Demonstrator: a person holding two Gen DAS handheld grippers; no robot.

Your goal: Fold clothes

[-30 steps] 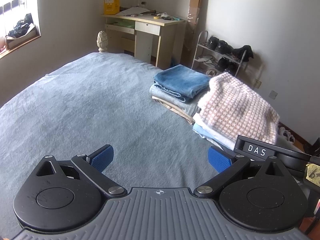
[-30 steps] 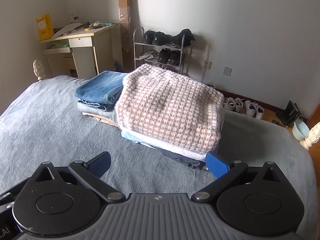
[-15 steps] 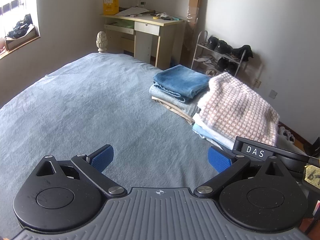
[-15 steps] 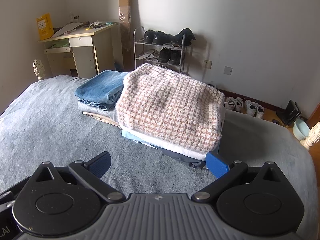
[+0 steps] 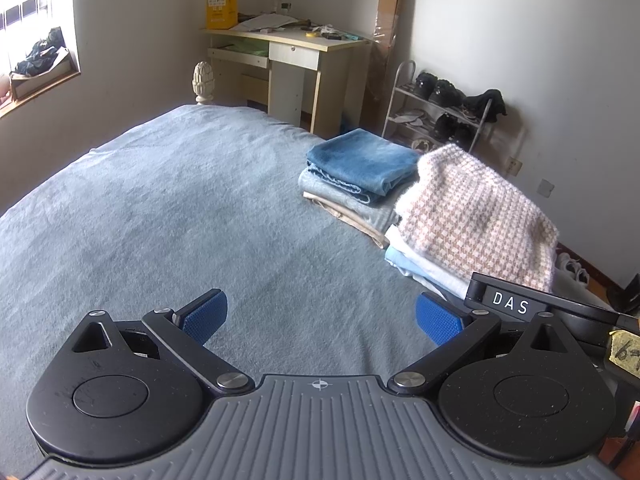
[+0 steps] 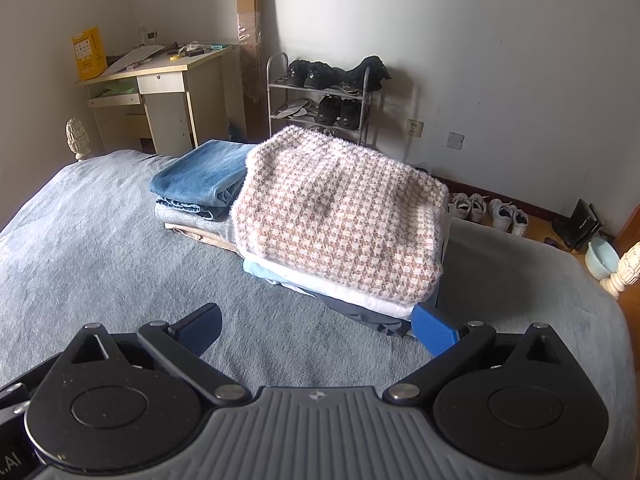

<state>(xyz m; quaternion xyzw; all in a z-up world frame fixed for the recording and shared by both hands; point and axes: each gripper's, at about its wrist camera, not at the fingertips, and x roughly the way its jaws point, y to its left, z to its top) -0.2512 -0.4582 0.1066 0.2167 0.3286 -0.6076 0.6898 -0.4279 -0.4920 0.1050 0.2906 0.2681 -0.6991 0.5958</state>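
Almost nothing has moved in the last second: both tools hang over the bed [image 5: 168,208] as before, which suggests the folding is finished or paused. The left gripper [image 5: 320,318] and right gripper [image 6: 316,330] both stand apart, holding nothing. The checked sweater [image 6: 340,216] tops the near pile, the folded jeans [image 6: 200,178] the far one. Only the right view shows sneakers [image 6: 488,210] on the floor; only the left shows the window [image 5: 28,20].
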